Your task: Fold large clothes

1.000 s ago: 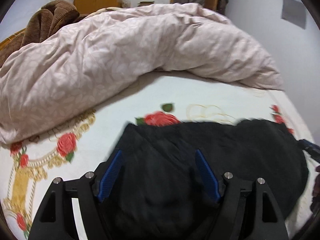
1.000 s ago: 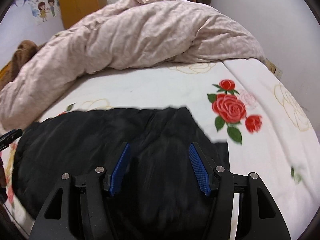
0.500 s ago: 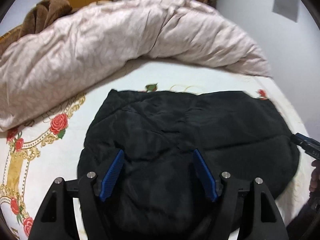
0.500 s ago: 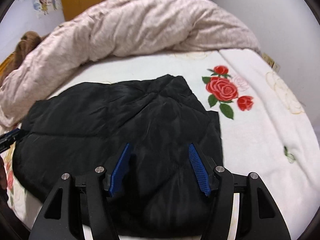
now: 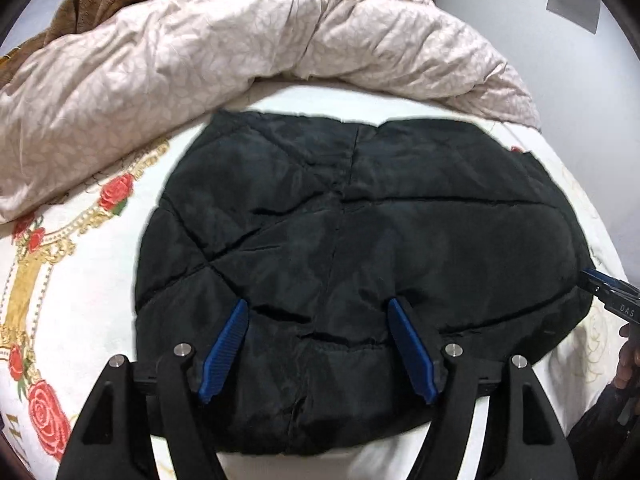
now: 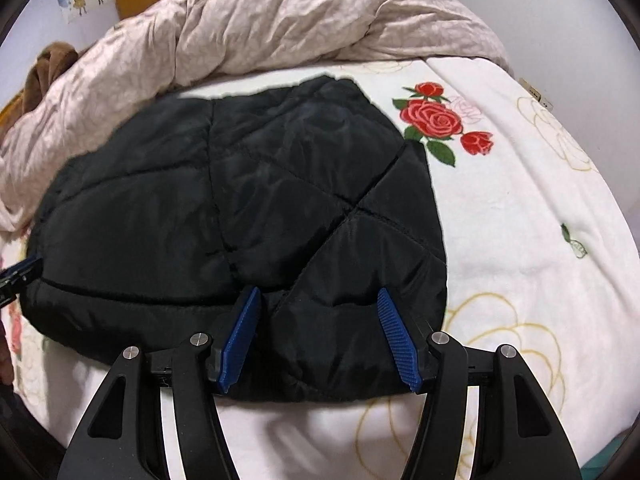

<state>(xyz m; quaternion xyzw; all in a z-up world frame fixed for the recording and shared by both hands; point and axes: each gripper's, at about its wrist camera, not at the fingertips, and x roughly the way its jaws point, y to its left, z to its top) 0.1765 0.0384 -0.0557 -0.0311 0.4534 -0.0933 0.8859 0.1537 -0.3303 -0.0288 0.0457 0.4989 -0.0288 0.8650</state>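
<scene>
A black quilted jacket point(image 5: 360, 220) lies folded into a flat, rounded bundle on the flowered bed sheet point(image 5: 80, 272). My left gripper point(image 5: 317, 304) hovers over the jacket's near left part, open, with its blue pads wide apart and gripping nothing. Over the near right part of the jacket point(image 6: 240, 200) my right gripper point(image 6: 318, 291) is open in the same way. Each wrist view catches the other gripper's tip at the jacket's side edge. White sheet shows below the jacket's near hem in both views.
A crumpled pale pink duvet point(image 5: 200, 52) is heaped along the far side of the bed, with a brown blanket point(image 5: 92, 4) behind it at the left. Bare sheet with red roses point(image 6: 520, 220) spreads right of the jacket. A grey wall rises on the right.
Both grippers have drawn back toward the near edge, so the whole jacket now shows lying flat. The jaws stayed wide apart throughout.
</scene>
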